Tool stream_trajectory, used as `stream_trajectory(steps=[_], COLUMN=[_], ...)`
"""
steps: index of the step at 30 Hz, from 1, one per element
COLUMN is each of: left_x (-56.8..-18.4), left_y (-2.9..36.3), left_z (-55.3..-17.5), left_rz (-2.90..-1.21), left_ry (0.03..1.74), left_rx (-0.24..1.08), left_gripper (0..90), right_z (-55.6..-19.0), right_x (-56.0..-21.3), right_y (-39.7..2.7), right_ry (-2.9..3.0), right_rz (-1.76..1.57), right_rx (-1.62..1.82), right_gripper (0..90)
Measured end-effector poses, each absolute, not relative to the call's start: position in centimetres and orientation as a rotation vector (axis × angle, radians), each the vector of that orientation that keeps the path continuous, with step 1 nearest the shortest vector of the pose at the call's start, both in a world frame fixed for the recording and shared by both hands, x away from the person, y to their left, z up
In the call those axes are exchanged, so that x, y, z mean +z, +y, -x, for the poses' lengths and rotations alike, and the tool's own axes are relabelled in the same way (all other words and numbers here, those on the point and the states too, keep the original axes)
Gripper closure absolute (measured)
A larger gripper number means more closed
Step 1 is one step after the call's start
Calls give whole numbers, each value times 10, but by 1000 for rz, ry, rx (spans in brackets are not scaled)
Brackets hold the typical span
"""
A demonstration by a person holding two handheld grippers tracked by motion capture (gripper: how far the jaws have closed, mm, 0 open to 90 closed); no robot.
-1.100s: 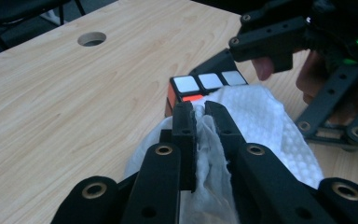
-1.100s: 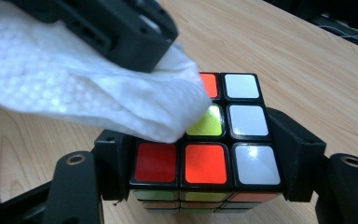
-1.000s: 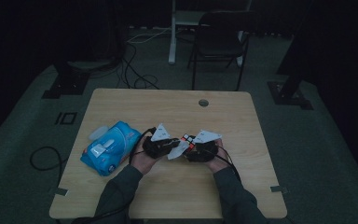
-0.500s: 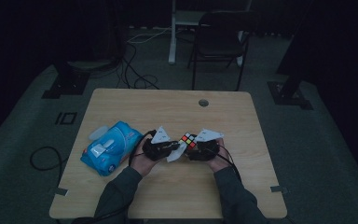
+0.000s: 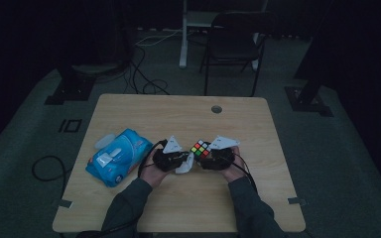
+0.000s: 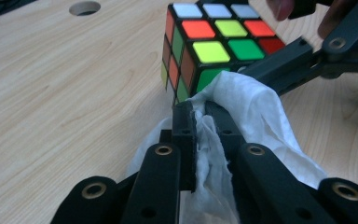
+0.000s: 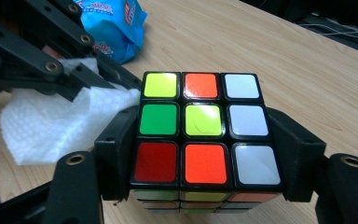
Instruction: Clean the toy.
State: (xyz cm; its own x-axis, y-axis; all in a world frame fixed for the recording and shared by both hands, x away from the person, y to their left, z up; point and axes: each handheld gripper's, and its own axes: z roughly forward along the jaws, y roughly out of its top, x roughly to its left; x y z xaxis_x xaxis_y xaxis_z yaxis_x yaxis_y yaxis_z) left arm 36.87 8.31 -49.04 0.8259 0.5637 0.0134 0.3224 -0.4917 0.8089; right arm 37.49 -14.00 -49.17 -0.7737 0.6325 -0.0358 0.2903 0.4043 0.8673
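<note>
- The left gripper (image 6: 200, 116) has its jaws pinched together on a white wipe (image 6: 247, 112), which bunches out at lower centre of the left gripper view.
- The right gripper (image 7: 205, 149) is clamped on a puzzle cube (image 7: 200, 123), one jaw on each side face, at the centre of its own view.
- In the high view the cube (image 5: 201, 148) sits at middle frame, between the two hands, just right of the wipe (image 5: 184, 164).
- Key relation: the cube lies directly ahead of the left jaws, its near lower edge touching the wipe; the wipe-bearing left hand looks like the one to move.
- The blue wipe pack (image 5: 119, 156) lies at centre left, well apart.
</note>
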Motion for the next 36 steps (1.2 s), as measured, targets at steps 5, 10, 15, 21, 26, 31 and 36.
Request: stream_trajectory(steps=[5, 10, 15, 21, 26, 31, 36], left_x=[-494, -495, -497, -500, -500, -501, -502], left_y=[83, 82, 77, 68, 63, 58, 55], left_z=[-370, -370, -369, -368, -367, -364, -363], left_rz=[-2131, -2132, -2143, -2152, -2158, -2164, -2156], left_ry=[661, 664, 646, 630, 618, 596, 599], left_rx=[347, 345, 327, 309, 302, 276, 267], left_gripper=[845, 845, 845, 845, 845, 845, 845], right_z=[-375, -375, -376, -377, -377, -377, -378], right_x=[-491, -492, -491, -491, -490, -490, -491], right_y=[-139, -140, -141, -142, -143, -142, -142], right_ry=[2300, 2301, 2288, 2277, 2268, 2263, 2267], right_rz=[-800, -809, -820, -837, -848, -852, -861], right_rx=[1323, 1318, 1334, 1327, 1327, 1325, 1322], right_gripper=[343, 342, 343, 343, 343, 343, 342])
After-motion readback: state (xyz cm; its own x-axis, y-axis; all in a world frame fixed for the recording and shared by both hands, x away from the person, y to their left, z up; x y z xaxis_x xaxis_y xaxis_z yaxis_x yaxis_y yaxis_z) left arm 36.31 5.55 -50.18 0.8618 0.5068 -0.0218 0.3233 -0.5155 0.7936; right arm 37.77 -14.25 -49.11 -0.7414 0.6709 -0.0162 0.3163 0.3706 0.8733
